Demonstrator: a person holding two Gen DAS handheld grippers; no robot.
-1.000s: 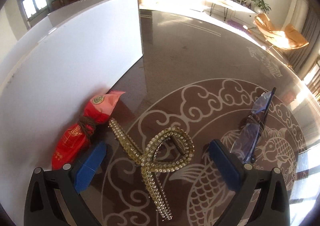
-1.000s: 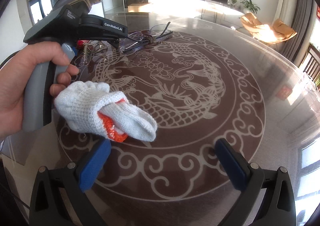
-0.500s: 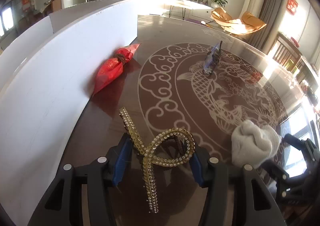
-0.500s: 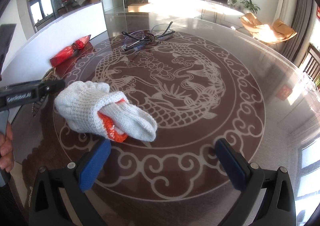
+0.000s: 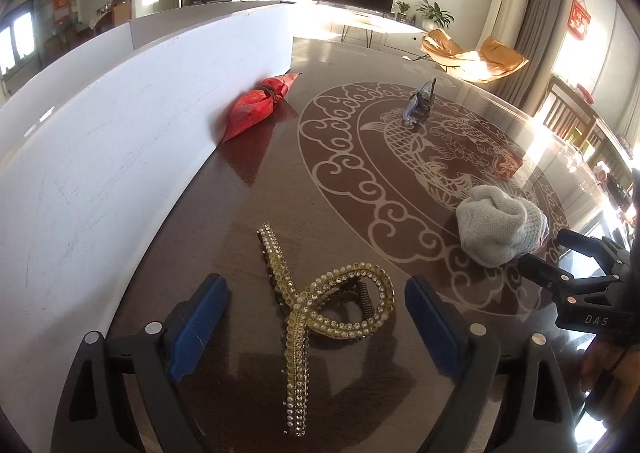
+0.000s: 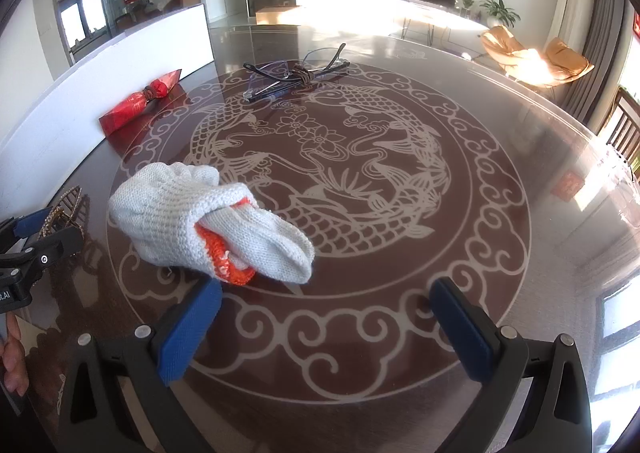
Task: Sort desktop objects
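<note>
A gold rhinestone hair clip (image 5: 320, 305) lies on the dark table between the blue pads of my left gripper (image 5: 314, 285). Its jaws are opening and neither pad touches the clip. In the right wrist view the clip (image 6: 64, 209) shows at the far left beside the left gripper's fingers (image 6: 44, 249). My right gripper (image 6: 326, 293) stands open just short of a rolled white glove with an orange cuff (image 6: 192, 213), whose end lies near its left fingertip. The same glove (image 5: 500, 229) appears at the right of the left wrist view.
A white board (image 5: 100, 153) stands along the table's left side, with a red tied packet (image 5: 260, 109) against it. Folded glasses bound to a pen (image 6: 296, 73) lie farther back. The glass-topped table (image 6: 360, 173) carries a fish pattern. Chairs stand beyond its right edge.
My left gripper closed on the hair clip, drew it back along the board away from the red packet, then opened again. The right gripper and glove stayed still.
</note>
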